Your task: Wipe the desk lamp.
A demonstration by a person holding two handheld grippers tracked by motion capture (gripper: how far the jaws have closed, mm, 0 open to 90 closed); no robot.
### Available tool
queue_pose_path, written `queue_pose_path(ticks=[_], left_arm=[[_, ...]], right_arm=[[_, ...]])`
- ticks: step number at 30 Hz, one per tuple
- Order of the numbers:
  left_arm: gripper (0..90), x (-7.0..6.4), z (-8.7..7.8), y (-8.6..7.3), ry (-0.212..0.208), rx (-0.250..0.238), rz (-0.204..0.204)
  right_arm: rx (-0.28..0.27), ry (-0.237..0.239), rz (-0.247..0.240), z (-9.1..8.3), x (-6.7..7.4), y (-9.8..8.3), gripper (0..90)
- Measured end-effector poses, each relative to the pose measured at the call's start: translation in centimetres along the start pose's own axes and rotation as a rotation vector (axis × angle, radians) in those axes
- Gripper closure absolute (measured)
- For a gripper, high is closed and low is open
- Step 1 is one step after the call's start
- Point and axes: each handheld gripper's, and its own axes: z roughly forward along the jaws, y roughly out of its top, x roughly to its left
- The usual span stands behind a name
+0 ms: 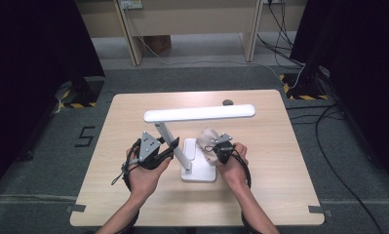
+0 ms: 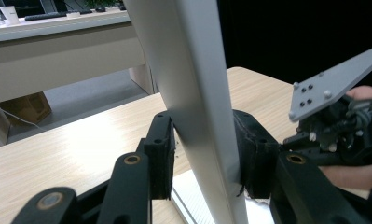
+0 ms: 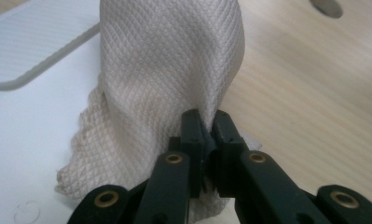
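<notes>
Here's the table [image 1: 133,195], pale wood, and standing near its middle a white lamp [image 1: 199,113] with its long head stretched left to right above the base [image 1: 204,173]. This looks like a cleaning job, and we're in the wiping step: one hand steadies, the other rubs. The left gripper [image 1: 171,145] comes in from the left and has the lamp's slanted stem [image 2: 193,93] between its jaws, roughly half open, with both pads set against the stem's sides in the left gripper view, so the lamp is braced. On the right, the right gripper [image 1: 212,147] has its jaws pinched nearly together on a bunched beige cloth [image 3: 169,60], a waffle-weave rag that hangs from the tips and rests on the far right part of the base, just beside the ribbed pad [image 3: 39,42] there. Farther off, a small dark hole [image 1: 227,102] sits at the table's far edge, well apart from the action. Next call, I'd say: keep the stem clamped so the base doesn't skid, then drag the cloth across the base with light downward pressure, tips kept closed so the rag doesn't slip out, and steer clear of the stem on the way left.
</notes>
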Motion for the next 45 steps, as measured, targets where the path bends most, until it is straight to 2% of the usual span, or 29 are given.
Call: queue_pose_path(ticks=[7,13,15,19,20,21,22,24,27,28,29,33,45], left_arm=[[61.4,0.0,0.0,0.0,-0.001,0.002,0.002],[61.4,0.0,0.0,0.0,-0.002,0.002,0.003],[61.4,0.0,0.0,0.0,-0.002,0.003,0.003],[61.3,0.0,0.0,0.0,-0.003,0.003,0.003],[61.3,0.0,0.0,0.0,-0.004,0.004,0.003],[61.3,0.0,0.0,0.0,-0.004,0.004,0.004],[61.3,0.0,0.0,0.0,-0.004,0.004,0.004],[61.3,0.0,0.0,0.0,-0.005,0.004,0.004],[61.3,0.0,0.0,0.0,-0.006,0.003,0.003],[61.3,0.0,0.0,0.0,-0.005,0.003,0.003],[61.3,0.0,-0.1,0.0,-0.005,0.003,0.004],[61.3,0.1,0.0,0.0,-0.007,0.002,0.001],[61.3,0.1,-0.1,0.0,-0.007,0.003,0.001]], right_arm=[[-0.049,-0.034,0.004,-1.0,-0.7,1.9,85.7],[-0.069,-0.028,-0.011,-0.9,-0.1,3.2,85.7],[-0.079,0.007,-0.045,-0.3,0.9,4.0,85.7],[-0.082,0.062,-0.073,0.6,2.4,4.8,85.6],[-0.074,0.074,-0.059,0.8,2.9,5.0,85.7],[-0.079,0.089,-0.086,1.1,3.1,5.1,85.7],[-0.076,0.108,-0.090,1.3,3.4,5.2,85.7],[-0.071,0.148,-0.091,1.8,4.1,5.4,85.7],[-0.061,0.164,-0.106,2.2,4.7,5.5,85.6],[-0.053,0.170,-0.096,2.4,5.0,5.5,85.6],[-0.059,0.168,-0.111,2.5,5.0,5.6,85.7],[-0.059,0.170,-0.097,2.6,5.0,5.4,85.7],[-0.065,0.155,-0.095,2.6,4.9,4.9,85.9]])
